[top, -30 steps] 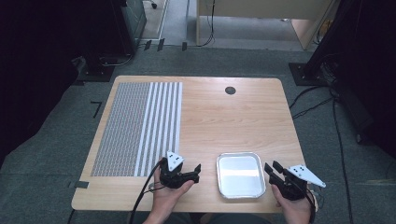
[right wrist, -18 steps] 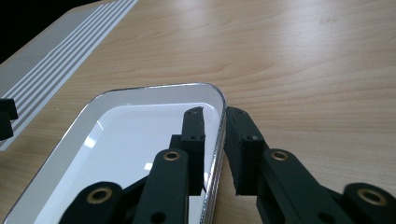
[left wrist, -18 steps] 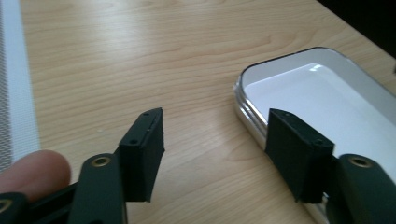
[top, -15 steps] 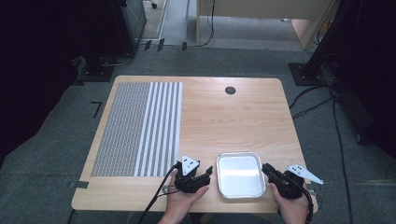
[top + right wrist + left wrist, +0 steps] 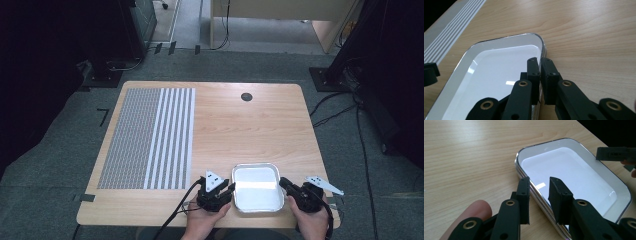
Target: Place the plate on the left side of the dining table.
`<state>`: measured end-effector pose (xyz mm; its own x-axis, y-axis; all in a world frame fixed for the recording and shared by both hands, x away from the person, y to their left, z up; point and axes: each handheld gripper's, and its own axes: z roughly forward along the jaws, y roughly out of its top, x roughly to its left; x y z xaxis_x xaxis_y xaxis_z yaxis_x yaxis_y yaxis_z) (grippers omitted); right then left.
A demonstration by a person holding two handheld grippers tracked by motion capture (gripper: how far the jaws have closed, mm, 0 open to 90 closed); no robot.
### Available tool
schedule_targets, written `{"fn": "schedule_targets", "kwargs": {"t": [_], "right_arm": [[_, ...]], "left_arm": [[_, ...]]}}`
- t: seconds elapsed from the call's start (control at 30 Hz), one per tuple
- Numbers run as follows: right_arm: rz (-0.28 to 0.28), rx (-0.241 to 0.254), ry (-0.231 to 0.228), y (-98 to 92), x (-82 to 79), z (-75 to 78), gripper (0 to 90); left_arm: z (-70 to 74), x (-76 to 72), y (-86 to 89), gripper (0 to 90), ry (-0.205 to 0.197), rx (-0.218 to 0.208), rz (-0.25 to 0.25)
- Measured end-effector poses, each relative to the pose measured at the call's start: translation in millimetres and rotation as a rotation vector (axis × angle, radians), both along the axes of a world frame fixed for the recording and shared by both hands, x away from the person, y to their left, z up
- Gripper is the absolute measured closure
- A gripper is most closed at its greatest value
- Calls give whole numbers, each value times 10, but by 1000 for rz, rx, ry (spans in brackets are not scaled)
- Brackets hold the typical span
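Note:
An empty white metal tray (image 5: 255,187) lies near the table's front edge. My left gripper (image 5: 229,189) is at its left side. In the left gripper view the jaws (image 5: 539,185) straddle the tray (image 5: 574,170) rim, one outside and one inside. They have just been closing, and a gap still shows on both sides of the rim. My right gripper (image 5: 283,183) is at the tray's right side. In the right gripper view its jaws (image 5: 539,60) have closed nearly together on the rim of the tray (image 5: 499,65).
A grey striped mat (image 5: 150,137) covers the table's left part. A black round grommet (image 5: 246,96) sits at the back. The table's front edge (image 5: 150,220) runs just below both hands. Cables lie on the floor at the right.
My left gripper has moved right to the tray's left rim and its jaws have narrowed around it. The right gripper's jaws have closed on the right rim.

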<state>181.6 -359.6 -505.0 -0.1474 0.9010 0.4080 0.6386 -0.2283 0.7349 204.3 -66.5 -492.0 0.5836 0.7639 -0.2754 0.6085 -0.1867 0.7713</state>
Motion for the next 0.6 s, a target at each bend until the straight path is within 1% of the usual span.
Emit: {"fn": "schedule_targets", "kwargs": {"t": [0.13,0.2,0.23,0.27,0.3,0.37,0.43,0.5,0.6], "right_arm": [[-5,13,15,-9,1,-5,873],[-14,34,35,-12,-1,-5,875],[-22,52,46,-21,-3,-5,878],[-22,52,46,-21,-3,-5,878],[-24,57,49,-28,-6,-5,879],[-27,75,56,-39,-10,-5,884],[-35,90,57,-46,-18,-1,887],[-42,98,51,-45,-34,14,888],[-46,99,35,-40,-61,41,886]], "left_arm": [[-37,-6,-40,738,16,10,-32],[-51,-16,-66,760,24,13,-59],[-57,-25,-88,766,25,22,-69],[-57,-36,-100,766,13,37,-68],[-55,-37,-102,768,11,42,-69],[-51,-25,-92,772,20,34,-72],[-46,-29,-96,776,14,35,-73],[-46,-32,-106,778,11,41,-75],[-66,-20,-108,772,22,47,-72]]}}
